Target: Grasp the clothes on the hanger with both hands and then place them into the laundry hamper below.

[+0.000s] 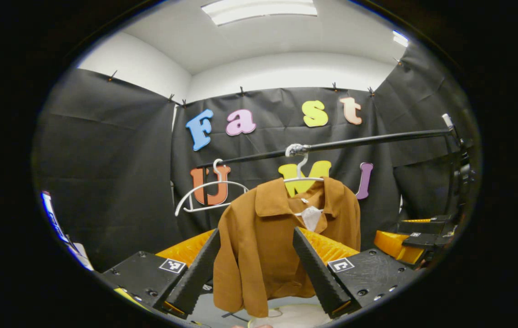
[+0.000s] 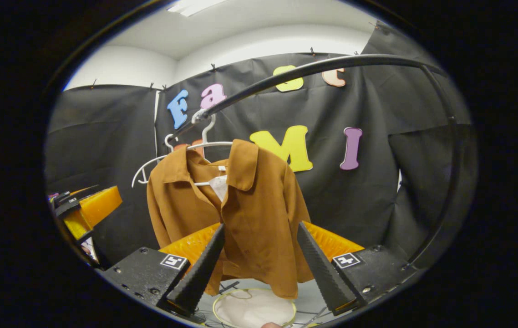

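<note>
A brown collared shirt hangs on a white hanger from a black rail. In the right gripper view the same shirt hangs on its hanger from the rail. My left gripper is open, its fingers short of the shirt and framing its lower half. My right gripper is open too, level with the shirt's front. Below the shirt lies the round rim of the laundry hamper, also seen as a pale hamper in the left gripper view.
A second, bare white hanger hangs on the rail to the shirt's left. The other gripper shows at the right edge of the left gripper view, and the left one at the left edge of the right gripper view. The rail's upright post curves down on the right.
</note>
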Demonstrator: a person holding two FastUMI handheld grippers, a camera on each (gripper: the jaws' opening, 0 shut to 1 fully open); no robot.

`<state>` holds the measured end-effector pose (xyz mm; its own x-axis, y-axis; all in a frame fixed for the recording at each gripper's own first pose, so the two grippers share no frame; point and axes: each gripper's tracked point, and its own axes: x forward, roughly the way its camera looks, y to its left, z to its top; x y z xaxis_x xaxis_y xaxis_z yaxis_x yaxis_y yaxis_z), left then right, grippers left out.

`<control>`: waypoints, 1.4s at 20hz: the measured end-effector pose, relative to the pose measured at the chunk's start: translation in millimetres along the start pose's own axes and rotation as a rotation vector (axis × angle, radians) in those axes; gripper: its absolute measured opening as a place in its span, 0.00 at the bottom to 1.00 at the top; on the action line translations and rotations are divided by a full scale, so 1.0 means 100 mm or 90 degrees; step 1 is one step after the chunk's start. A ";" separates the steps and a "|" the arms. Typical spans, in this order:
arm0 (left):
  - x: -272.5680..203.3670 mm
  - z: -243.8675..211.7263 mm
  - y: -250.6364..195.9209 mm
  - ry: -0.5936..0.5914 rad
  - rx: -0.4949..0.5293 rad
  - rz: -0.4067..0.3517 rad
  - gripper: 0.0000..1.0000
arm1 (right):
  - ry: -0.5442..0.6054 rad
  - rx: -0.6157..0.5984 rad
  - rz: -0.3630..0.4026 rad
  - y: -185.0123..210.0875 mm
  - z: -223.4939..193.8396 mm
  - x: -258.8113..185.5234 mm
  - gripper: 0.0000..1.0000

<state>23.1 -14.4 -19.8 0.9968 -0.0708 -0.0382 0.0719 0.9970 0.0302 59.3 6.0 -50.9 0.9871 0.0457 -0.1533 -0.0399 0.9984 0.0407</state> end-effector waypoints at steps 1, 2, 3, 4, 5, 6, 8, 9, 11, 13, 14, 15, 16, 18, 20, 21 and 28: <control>0.02 -0.04 -0.03 0.005 -0.002 -0.008 0.98 | 0.004 -0.001 0.001 0.01 -0.02 0.02 1.00; 0.06 -0.07 -0.05 0.009 -0.004 -0.015 1.00 | 0.007 -0.001 0.000 0.03 -0.02 0.05 1.00; 0.07 -0.10 -0.06 0.014 -0.007 -0.022 1.00 | 0.009 0.000 -0.001 0.09 -0.05 0.11 1.00; 0.10 -0.13 -0.07 0.019 -0.014 -0.029 1.00 | 0.013 0.002 -0.003 0.14 -0.07 0.16 1.00; 0.12 -0.17 -0.08 0.026 -0.020 -0.034 0.98 | 0.017 0.005 -0.006 0.15 -0.08 0.22 1.00; 0.14 -0.20 -0.07 0.032 -0.026 -0.038 0.98 | 0.021 0.008 -0.010 0.15 -0.10 0.25 1.00; 0.21 -0.27 -0.05 0.044 -0.035 -0.045 1.00 | 0.032 0.012 -0.021 0.16 -0.16 0.33 1.00; 0.24 -0.30 -0.04 0.048 -0.040 -0.049 1.00 | 0.035 0.015 -0.028 0.17 -0.18 0.37 1.00; 0.35 -0.32 -0.05 0.053 -0.049 -0.064 0.94 | 0.039 0.020 -0.044 0.20 -0.21 0.45 1.00; 0.49 -0.30 -0.06 0.057 -0.062 -0.088 0.94 | 0.037 0.027 -0.057 0.24 -0.19 0.54 1.00; 0.54 -0.31 -0.08 0.062 -0.071 -0.101 0.95 | 0.033 0.030 -0.064 0.26 -0.17 0.56 1.00; 0.62 -0.33 -0.09 0.065 -0.079 -0.112 0.97 | 0.028 0.033 -0.071 0.28 -0.13 0.61 1.00; 0.70 -0.38 -0.10 0.076 -0.084 -0.120 0.98 | 0.025 0.035 -0.077 0.30 -0.11 0.65 1.00; 0.84 -0.47 -0.14 0.103 -0.100 -0.132 0.98 | 0.024 0.043 -0.082 0.34 -0.10 0.72 1.00; 0.96 -0.53 -0.26 0.128 -0.127 -0.144 0.90 | 0.027 0.059 -0.079 0.38 -0.08 0.82 1.00; 1.01 -0.53 -0.31 0.135 -0.144 -0.150 1.00 | 0.029 0.068 -0.072 0.38 -0.05 0.87 1.00; 1.36 -0.50 -0.49 0.149 -0.173 -0.130 1.00 | 0.033 0.100 0.002 0.47 0.12 1.27 0.96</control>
<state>153.7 -71.6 -76.5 0.9255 -0.2900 -0.2437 0.2238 0.9377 -0.2659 184.2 58.4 -56.7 0.9776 0.0543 -0.2033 -0.0141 0.9809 0.1940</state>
